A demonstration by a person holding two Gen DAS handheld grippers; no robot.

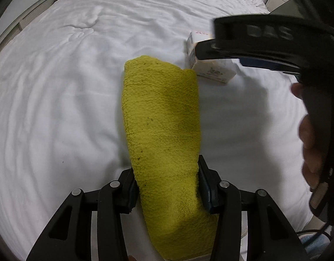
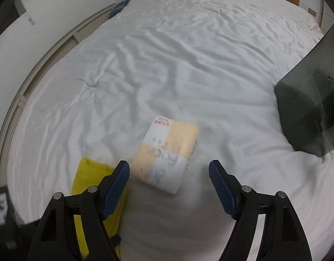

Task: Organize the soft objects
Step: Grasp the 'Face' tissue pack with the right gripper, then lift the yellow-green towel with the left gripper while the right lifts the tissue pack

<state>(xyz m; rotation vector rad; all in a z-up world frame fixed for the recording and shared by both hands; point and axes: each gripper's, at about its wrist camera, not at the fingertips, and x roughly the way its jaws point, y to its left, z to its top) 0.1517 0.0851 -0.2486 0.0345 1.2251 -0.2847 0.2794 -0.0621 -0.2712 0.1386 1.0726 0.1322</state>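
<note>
On the white bed (image 2: pixel 188 54): left gripper (image 1: pixel 167 187) clamped on yellow towel (image 1: pixel 160 117); right gripper (image 2: pixel 169 174) spread empty above tissue pack (image 2: pixel 167 154). Likely next: descend, straddle pack, close.

A wide bed (image 2: pixel 188 65) under a wrinkled white sheet carries a cream-and-white plastic tissue pack (image 2: pixel 167 154), with a dark grey fabric bin (image 2: pixel 306 113) near its right edge

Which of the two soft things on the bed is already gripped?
The yellow towel, clamped by the left gripper. The tissue pack lies free ahead of the open right gripper.
</note>
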